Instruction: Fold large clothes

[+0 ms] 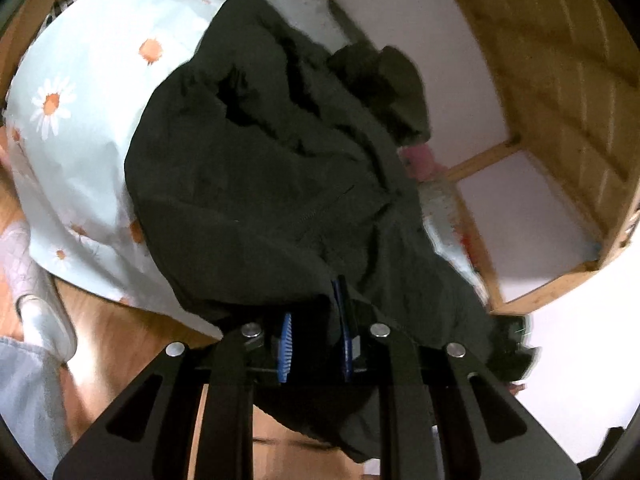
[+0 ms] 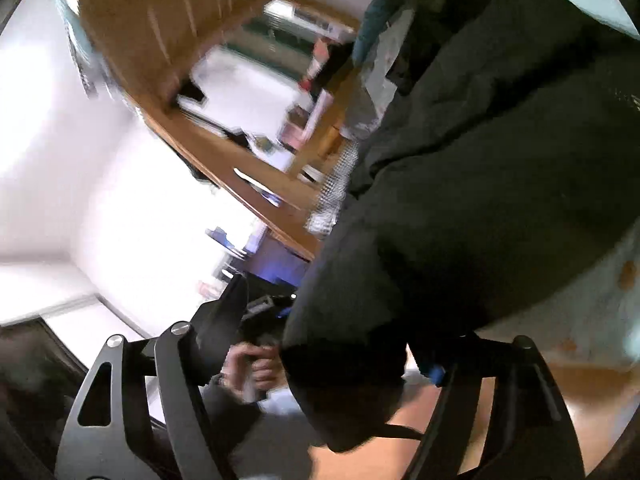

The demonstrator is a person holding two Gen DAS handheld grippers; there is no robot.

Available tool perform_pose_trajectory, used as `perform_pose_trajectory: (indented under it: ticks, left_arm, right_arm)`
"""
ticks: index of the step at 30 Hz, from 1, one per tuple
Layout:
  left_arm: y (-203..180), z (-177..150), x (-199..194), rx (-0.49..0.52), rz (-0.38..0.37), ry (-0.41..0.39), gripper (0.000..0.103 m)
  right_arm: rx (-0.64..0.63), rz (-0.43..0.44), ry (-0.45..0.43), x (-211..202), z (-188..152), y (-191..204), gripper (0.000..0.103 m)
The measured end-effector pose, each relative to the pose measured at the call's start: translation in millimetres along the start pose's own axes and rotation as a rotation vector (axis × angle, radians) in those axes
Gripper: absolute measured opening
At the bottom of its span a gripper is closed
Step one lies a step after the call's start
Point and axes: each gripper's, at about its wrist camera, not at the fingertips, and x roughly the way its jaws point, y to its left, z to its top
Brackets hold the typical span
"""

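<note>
Dark jacket [image 1: 280,168] on floral bedsheet [image 1: 80,80], pinched by left hand-held gripper [image 1: 316,344].

Colours on the bed and around it

A very dark green jacket [image 1: 280,184] is seen on a pale blue sheet [image 1: 92,92] dotted with white and orange daisies. Blue pads [image 1: 285,344] are seen on black grippers. The floor [image 1: 120,344] is orange-brown wood.
</note>
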Motion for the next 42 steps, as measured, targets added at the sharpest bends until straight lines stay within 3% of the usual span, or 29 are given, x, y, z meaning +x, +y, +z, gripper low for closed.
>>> perform_pose_trajectory:
  ticks: [3, 4, 6, 8, 12, 15, 16, 21, 26, 29, 31, 33, 34, 36, 38, 39, 40, 41, 42]
  left_arm:
    - [-14.5, 3.1, 4.8, 0.045, 0.079, -0.024, 0.017]
    - [-16.9, 4.8, 5.0, 0.046, 0.083, -0.037, 0.017]
    - [-25.0, 13.1, 1.0, 0.053, 0.076, -0.07, 0.017]
    - [-31.8, 23.9, -1.3, 0.061, 0.096, -0.083, 0.017]
    - [-45.0, 39.7, 3.1, 0.077, 0.081, -0.09, 0.018]
    - [-59.7, 55.3, 10.9, 0.116, 0.071, -0.11, 0.018]
    - [-61.9, 59.7, 14.1, 0.119, 0.067, -0.116, 0.018]
    - [-74.8, 99.4, 48.1, 0.109, 0.024, -0.107, 0.018]
    - [-87.6, 141.5, 73.3, 0.115, -0.017, -0.127, 0.018]
    - [-91.9, 161.8, 86.4, 0.134, -0.031, -0.127, 0.018]
    - [-90.4, 170.8, 94.9, 0.149, -0.028, -0.114, 0.018]
    - [-86.2, 178.6, 104.3, 0.149, -0.034, -0.098, 0.018]
    - [-85.0, 182.0, 107.2, 0.148, -0.038, -0.093, 0.018]
    - [-82.9, 187.8, 110.3, 0.142, -0.046, -0.083, 0.018]
    - [-81.9, 192.8, 111.9, 0.135, -0.055, -0.073, 0.018]
    - [-82.1, 195.6, 112.3, 0.135, -0.058, -0.069, 0.018]
    - [-82.5, 198.3, 112.2, 0.136, -0.057, -0.068, 0.018]
    - [-82.7, 200.5, 112.1, 0.135, -0.057, -0.067, 0.018]
    - [-82.7, 202.9, 111.6, 0.137, -0.053, -0.068, 0.018]
  right_arm:
    - [-0.017, -0.025, 0.083, 23.0, 38.9, 30.6, 0.074]
    - [-0.003, 0.015, 0.082, 23.4, 55.2, 35.4, 0.074]
    - [0.062, 0.069, 0.085, 25.7, 82.1, 29.1, 0.079]
    - [0.21, 0.085, 0.138, 47.2, 109.9, 16.0, 0.089]
    - [0.302, 0.036, 0.108, 62.7, 134.0, -1.4, 0.088]
    - [0.319, 0.031, 0.111, 53.6, 131.2, -6.9, 0.088]
    - [0.324, 0.03, 0.115, 48.6, 127.5, -10.5, 0.093]
    - [0.405, 0.049, 0.102, -8.1, 102.6, -29.2, 0.097]
    - [0.476, -0.043, 0.141, -38.0, 80.9, -59.9, 0.099]
    - [0.561, -0.181, 0.085, -62.0, 56.6, -83.6, 0.099]
    - [0.641, -0.364, 0.015, -90.8, 37.1, -109.1, 0.099]
    - [0.647, -0.464, -0.042, -108.2, 30.3, -129.2, 0.099]
    - [0.64, -0.469, -0.063, -110.6, 31.9, -137.6, 0.099]
    - [0.614, -0.378, -0.121, -105.2, 41.0, -147.5, 0.099]
    - [0.536, -0.364, -0.114, -90.0, 54.8, -145.4, 0.099]
    - [0.459, -0.402, -0.088, -74.6, 64.2, -141.5, 0.097]
    - [0.424, -0.386, -0.081, -66.2, 68.3, -138.6, 0.08]
    - [0.398, -0.329, -0.08, -57.9, 72.0, -134.2, 0.055]
    - [0.353, -0.21, -0.094, -52.7, 78.6, -123.9, 0.05]
